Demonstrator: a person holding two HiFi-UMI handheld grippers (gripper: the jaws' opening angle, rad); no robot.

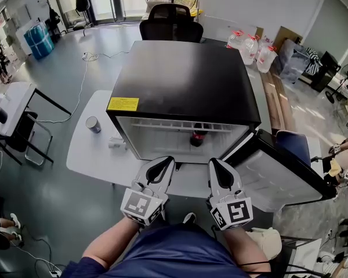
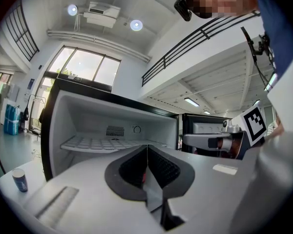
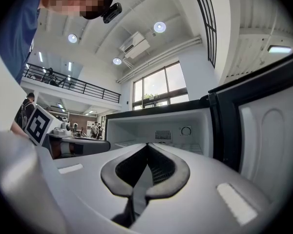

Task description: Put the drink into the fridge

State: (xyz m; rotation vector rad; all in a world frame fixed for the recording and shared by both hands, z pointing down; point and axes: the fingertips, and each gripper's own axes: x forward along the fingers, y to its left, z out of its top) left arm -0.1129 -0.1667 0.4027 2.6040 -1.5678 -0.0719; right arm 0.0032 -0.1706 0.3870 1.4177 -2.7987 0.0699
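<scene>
**Both grippers closed and empty, in front of the open fridge**

The left gripper [image 1: 166, 162] and right gripper [image 1: 215, 163] each have their jaws pressed together on nothing. The drink [image 1: 198, 136] stands inside the fridge [image 1: 185, 80], ahead of and between the two tips, its base cut off by the front edge. In the left gripper view only a red sliver shows past the jaws. The door [image 1: 281, 175] hangs open right of the right gripper.

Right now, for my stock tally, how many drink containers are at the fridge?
2: a bottle inside the fridge, a can on the table left of it. More may be hidden inside.
</scene>
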